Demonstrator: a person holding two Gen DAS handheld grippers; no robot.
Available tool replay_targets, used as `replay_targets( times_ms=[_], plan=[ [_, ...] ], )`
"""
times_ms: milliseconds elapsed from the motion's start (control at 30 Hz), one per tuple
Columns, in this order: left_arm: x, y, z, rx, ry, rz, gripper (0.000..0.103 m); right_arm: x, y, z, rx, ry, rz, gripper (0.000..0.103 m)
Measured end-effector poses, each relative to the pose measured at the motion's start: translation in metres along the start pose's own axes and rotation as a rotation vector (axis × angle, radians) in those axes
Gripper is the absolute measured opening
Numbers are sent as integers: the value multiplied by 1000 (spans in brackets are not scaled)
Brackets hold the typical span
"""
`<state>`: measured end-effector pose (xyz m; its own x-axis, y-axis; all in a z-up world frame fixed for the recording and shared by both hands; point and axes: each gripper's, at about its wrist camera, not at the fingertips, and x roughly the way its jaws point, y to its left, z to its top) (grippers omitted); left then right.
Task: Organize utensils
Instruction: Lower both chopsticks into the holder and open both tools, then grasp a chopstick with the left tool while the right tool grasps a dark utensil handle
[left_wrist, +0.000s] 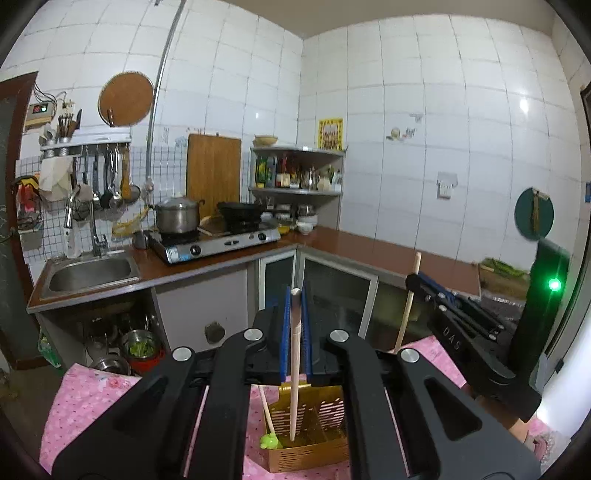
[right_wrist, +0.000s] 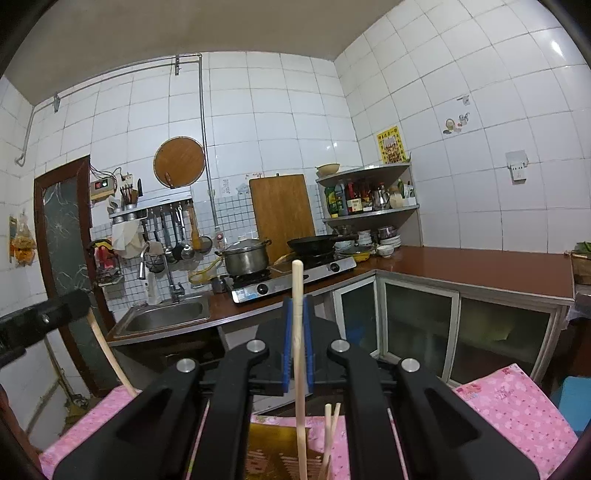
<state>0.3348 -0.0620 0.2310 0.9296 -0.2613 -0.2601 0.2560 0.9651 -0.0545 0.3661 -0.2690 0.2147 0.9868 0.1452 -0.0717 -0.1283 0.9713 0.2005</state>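
Two wooden chopsticks are clamped upright, one in my left gripper (left_wrist: 295, 325) and one in my right gripper (right_wrist: 298, 350), each squeezed between blue pads. Both hang above the gold slotted utensil holder (left_wrist: 314, 435) on the pink floral tablecloth (left_wrist: 85, 398). A green-tipped stick (left_wrist: 269, 424) leans inside the holder.

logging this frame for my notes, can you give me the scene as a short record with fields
setting: home kitchen
left gripper: shut on a wooden chopstick
right gripper: shut on another wooden chopstick
below grippers: gold slotted utensil box on pink floral cloth
in box: green-tipped stick, two more chopsticks
background: sink, gas stove with steel pot and wok
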Motion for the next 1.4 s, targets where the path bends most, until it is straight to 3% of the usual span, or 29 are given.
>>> replay_targets(
  times_ms=[200, 500, 800, 833, 867, 900, 933, 967, 1100, 1200, 1267, 1400],
  plan=[
    [41, 12, -36, -31, 77, -18, 4, 31, -12, -43, -3, 70, 6, 6],
    [69, 19, -84, -26, 156, -1, 5, 43, -27, -104, -17, 202, 3, 6],
    [73, 29, -110, -38, 227, 30, 5, 36, -28, -126, -45, 292, -3, 8],
    [68, 31, -107, -45, 225, 31, 8, 32, -27, -124, -49, 294, -6, 8],
    [61, 34, -104, -53, 218, 35, 18, 28, -26, -121, -50, 293, -9, 8],
    [54, 36, -101, -62, 209, 42, 26, 22, -25, -117, -48, 293, -15, 15],
    [46, 39, -97, -76, 193, 51, 45, 19, -24, -114, -44, 295, -17, 32],
    [35, 43, -93, -92, 173, 60, 57, 13, -23, -110, -39, 297, -23, 40],
    [8, 52, -88, -109, 185, 76, 64, -12, -16, -102, -61, 324, -58, 43],
    [-10, 60, -97, -112, 206, 91, 78, -28, -15, -106, -56, 372, -71, 43],
    [-22, 66, -109, -111, 223, 106, 90, -42, -14, -117, -50, 420, -80, 43],
    [-35, 73, -139, -110, 273, 113, 95, -61, -10, -150, -64, 512, -90, 43]
  ],
)
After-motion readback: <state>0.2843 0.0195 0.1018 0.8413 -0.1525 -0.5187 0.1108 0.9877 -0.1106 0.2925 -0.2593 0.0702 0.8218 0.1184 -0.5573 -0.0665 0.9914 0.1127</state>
